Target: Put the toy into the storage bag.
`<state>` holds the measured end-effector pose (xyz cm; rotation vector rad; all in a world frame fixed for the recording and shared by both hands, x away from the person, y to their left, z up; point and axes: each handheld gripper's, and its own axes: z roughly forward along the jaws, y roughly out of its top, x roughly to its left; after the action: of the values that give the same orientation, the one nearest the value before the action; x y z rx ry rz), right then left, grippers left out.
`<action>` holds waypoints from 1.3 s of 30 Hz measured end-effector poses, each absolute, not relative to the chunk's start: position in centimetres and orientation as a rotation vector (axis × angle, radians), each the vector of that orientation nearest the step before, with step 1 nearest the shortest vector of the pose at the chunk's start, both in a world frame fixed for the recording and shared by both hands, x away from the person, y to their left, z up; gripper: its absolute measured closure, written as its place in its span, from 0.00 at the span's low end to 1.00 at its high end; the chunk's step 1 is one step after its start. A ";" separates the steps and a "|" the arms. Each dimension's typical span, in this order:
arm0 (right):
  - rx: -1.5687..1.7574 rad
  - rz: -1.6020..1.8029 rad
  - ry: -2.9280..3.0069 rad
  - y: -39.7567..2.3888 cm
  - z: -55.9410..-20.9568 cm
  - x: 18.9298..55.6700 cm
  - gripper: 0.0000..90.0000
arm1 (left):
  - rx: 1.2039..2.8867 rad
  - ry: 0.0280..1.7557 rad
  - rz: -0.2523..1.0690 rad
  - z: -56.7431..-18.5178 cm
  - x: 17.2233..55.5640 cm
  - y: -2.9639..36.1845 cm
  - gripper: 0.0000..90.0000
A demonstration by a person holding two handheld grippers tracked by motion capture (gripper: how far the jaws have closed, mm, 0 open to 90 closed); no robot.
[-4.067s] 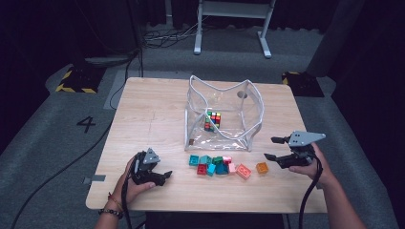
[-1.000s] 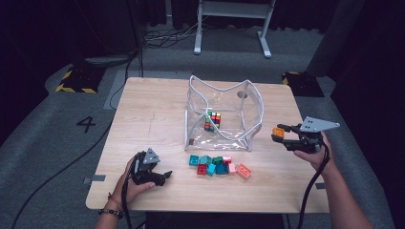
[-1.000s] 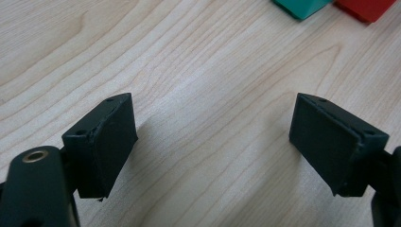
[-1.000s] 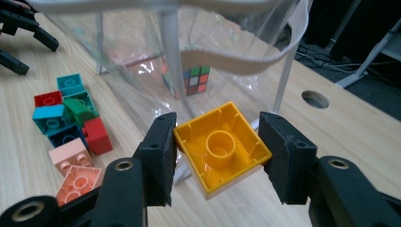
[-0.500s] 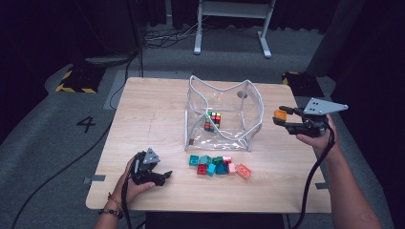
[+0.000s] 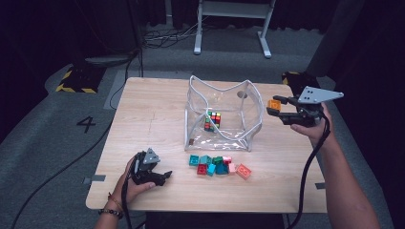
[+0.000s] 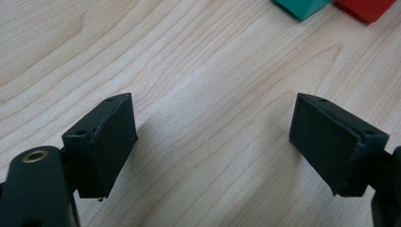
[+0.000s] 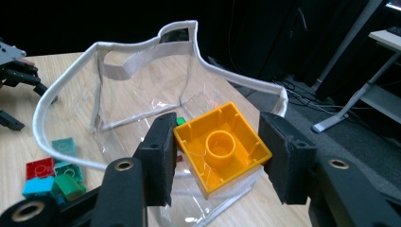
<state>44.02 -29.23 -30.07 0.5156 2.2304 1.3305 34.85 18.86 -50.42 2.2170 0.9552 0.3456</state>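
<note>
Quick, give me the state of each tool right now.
Left tool: open, nothing between its jaws, low over the table.
Right tool: shut on the orange block, beside the clear bag.

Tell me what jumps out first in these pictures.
The right gripper holds an orange brick between its jaws, raised beside the clear bag standing mid-table. A multicoloured cube sits inside that bag, and a cluster of loose bricks lies in front of it.
</note>
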 end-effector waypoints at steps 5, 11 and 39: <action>0.490 1.326 2.254 -28.0 -29.6 44.7 0.55 | 2.217 0.955 0.345 -50.4 34.9 18.9 0.18; 0.459 1.301 2.288 -26.9 -29.5 46.0 0.55 | 2.217 0.955 0.346 -50.4 34.9 18.9 0.18; 0.413 1.157 2.476 -19.9 -30.6 51.2 0.55 | 2.218 0.956 0.346 -50.4 34.9 18.9 0.18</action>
<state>51.22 -19.92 -30.64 0.4133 2.4764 1.1573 34.86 18.86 -50.42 2.2176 0.9556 0.3459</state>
